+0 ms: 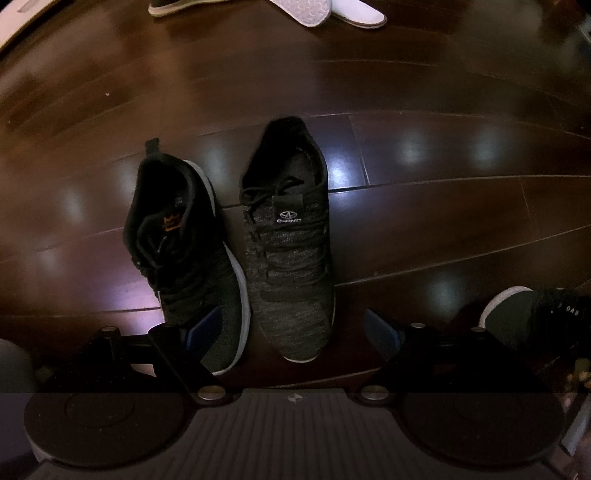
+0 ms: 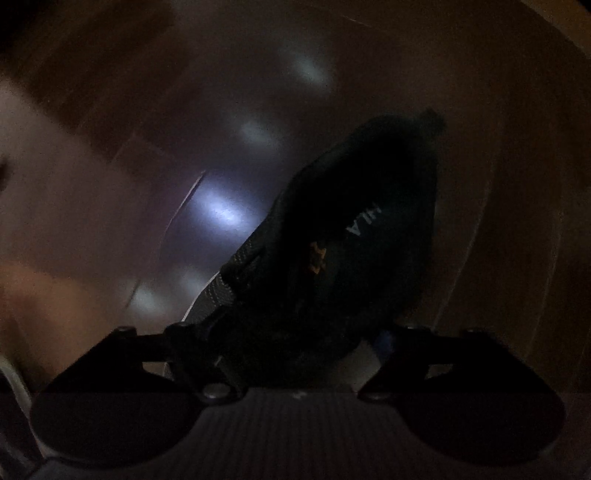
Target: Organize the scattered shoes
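Left gripper (image 1: 293,332): fingers spread, empty, above grey knit sneaker (image 1: 290,258) touching black high-top (image 1: 184,236) on glossy dark wood floor (image 1: 443,221). Right gripper (image 2: 295,341): pinching a second black high-top shoe (image 2: 351,240), lifted, blurred. White insoles (image 1: 332,13) at far edge

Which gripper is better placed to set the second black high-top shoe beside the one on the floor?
The right gripper: its jaws seem closed on the matching black high-top. The left gripper hangs open and empty above the grey knit sneaker and the floor high-top.
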`<state>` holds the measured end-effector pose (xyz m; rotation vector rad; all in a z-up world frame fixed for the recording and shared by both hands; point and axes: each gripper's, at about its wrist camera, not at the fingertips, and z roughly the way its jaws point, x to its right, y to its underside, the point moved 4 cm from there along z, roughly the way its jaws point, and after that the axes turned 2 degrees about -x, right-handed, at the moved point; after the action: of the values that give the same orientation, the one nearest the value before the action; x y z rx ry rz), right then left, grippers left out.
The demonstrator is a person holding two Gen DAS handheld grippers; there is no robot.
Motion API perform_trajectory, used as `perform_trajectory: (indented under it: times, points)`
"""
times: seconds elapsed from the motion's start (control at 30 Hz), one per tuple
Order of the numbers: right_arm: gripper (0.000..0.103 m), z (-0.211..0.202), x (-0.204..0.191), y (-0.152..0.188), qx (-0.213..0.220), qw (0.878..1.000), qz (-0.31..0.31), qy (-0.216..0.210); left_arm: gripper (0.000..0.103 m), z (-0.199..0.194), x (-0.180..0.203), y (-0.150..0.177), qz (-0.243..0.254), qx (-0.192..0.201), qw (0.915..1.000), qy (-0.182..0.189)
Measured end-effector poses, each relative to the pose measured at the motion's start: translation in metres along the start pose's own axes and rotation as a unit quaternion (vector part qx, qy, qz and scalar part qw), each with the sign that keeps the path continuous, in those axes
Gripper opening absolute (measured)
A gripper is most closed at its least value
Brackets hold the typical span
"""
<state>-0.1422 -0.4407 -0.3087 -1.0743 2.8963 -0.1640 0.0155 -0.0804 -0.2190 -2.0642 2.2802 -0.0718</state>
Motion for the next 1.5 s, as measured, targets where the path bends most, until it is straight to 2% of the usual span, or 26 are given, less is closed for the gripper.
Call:
perform_trajectory:
  times: [0.1,0.17,0.2,0.3,0.37,0.5,0.6,0.67,0.73,0.77,0.87,0.97,1.03,1.13,1.23,1.43,1.5]
  points:
    - [0.076,0.0,-0.008,0.0,0.002,0.993,-0.118,0.009,0.088,0.001,-0.001,0.0,0.001,-0.001,1.0,-0.002]
    - [0.075,-0.002,-0.014,0.002,0.004,0.981,-0.194,0.019,0.088,0.001,0.0,0.0,0.002,0.0,1.0,-0.004]
    - [0.073,-0.003,-0.019,0.004,0.007,0.972,-0.231,0.026,0.088,0.001,-0.001,-0.001,0.002,0.0,1.0,-0.004]
    - [0.067,-0.002,-0.032,0.01,0.019,0.926,-0.371,0.074,0.088,0.002,-0.001,-0.002,0.001,0.001,1.0,-0.005]
    - [0.066,-0.002,-0.033,0.01,0.016,0.921,-0.383,0.069,0.088,0.002,-0.001,-0.001,0.001,0.0,1.0,-0.006]
    - [0.067,-0.006,-0.028,0.005,0.006,0.93,-0.363,0.057,0.088,0.004,0.0,-0.001,0.003,-0.002,1.0,-0.006]
    - [0.076,-0.002,-0.028,0.002,-0.006,0.951,-0.305,0.052,0.088,0.005,0.001,-0.001,0.004,-0.004,1.0,-0.007]
    - [0.089,-0.001,-0.014,-0.003,-0.02,0.979,-0.201,0.031,0.088,0.005,0.002,-0.001,0.004,-0.004,1.0,-0.007]
    - [0.1,-0.005,-0.003,-0.002,-0.018,0.993,-0.116,-0.033,0.088,0.006,0.003,-0.001,0.006,-0.004,0.9999,-0.009]
    - [0.101,-0.006,0.0,0.0,-0.014,0.995,-0.08,-0.049,0.088,0.006,0.003,-0.001,0.007,-0.004,0.9999,-0.009]
    - [0.103,-0.009,0.002,0.008,-0.001,0.997,-0.031,-0.067,0.088,0.008,0.004,-0.001,0.007,0.0,0.9999,-0.011]
    - [0.103,-0.007,-0.011,0.016,0.003,0.997,-0.039,-0.064,0.088,0.013,0.006,-0.002,0.008,0.006,0.9998,-0.018]
    - [0.103,-0.019,-0.019,0.019,0.009,0.997,-0.054,-0.048,0.088,0.019,0.008,-0.002,0.013,0.004,0.9996,-0.026]
    - [0.103,0.018,-0.019,0.006,0.016,0.998,-0.061,-0.022,0.088,0.024,0.014,0.0,0.023,-0.005,0.9992,-0.031]
    - [0.103,0.034,-0.028,0.009,0.019,0.998,-0.052,-0.007,0.088,0.025,0.017,0.0,0.03,-0.005,0.999,-0.034]
    - [0.103,0.051,-0.04,0.002,0.02,0.997,-0.055,0.042,0.088,0.029,0.021,0.002,0.043,-0.006,0.9981,-0.044]
    - [0.102,0.048,-0.033,0.001,0.023,0.996,-0.068,0.049,0.088,0.032,0.025,0.007,0.052,-0.014,0.9975,-0.044]
